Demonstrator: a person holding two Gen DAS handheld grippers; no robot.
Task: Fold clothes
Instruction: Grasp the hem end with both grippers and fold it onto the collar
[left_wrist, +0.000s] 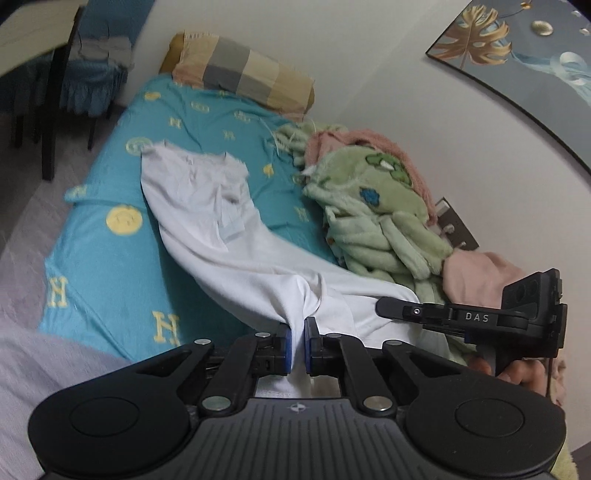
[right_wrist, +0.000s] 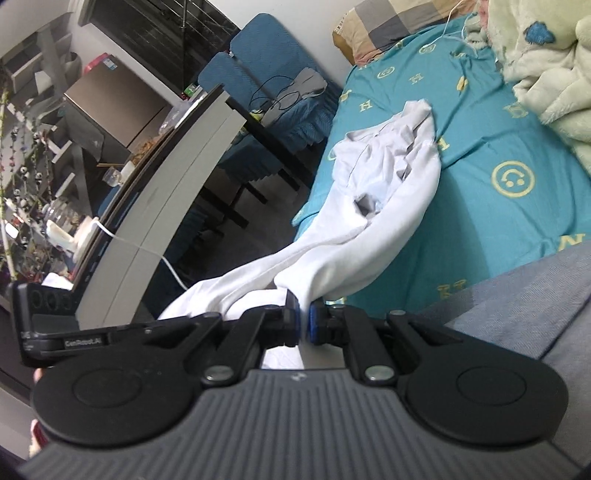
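Left gripper (left_wrist: 297, 345), right gripper (right_wrist: 304, 320) each pinching white shirt (left_wrist: 221, 236) hem over bed (left_wrist: 110, 258)

A teal bed sheet (left_wrist: 207, 155) printed with yellow letters covers the bed. A checked pillow (left_wrist: 243, 74) is placed at its head against the wall. A green plush blanket (left_wrist: 373, 206) is heaped alongside. A framed picture (left_wrist: 517, 48) is hung above. Blue-covered chairs (right_wrist: 258, 85) and what appears to be a cluttered table (right_wrist: 177, 177) are located beside the bed.
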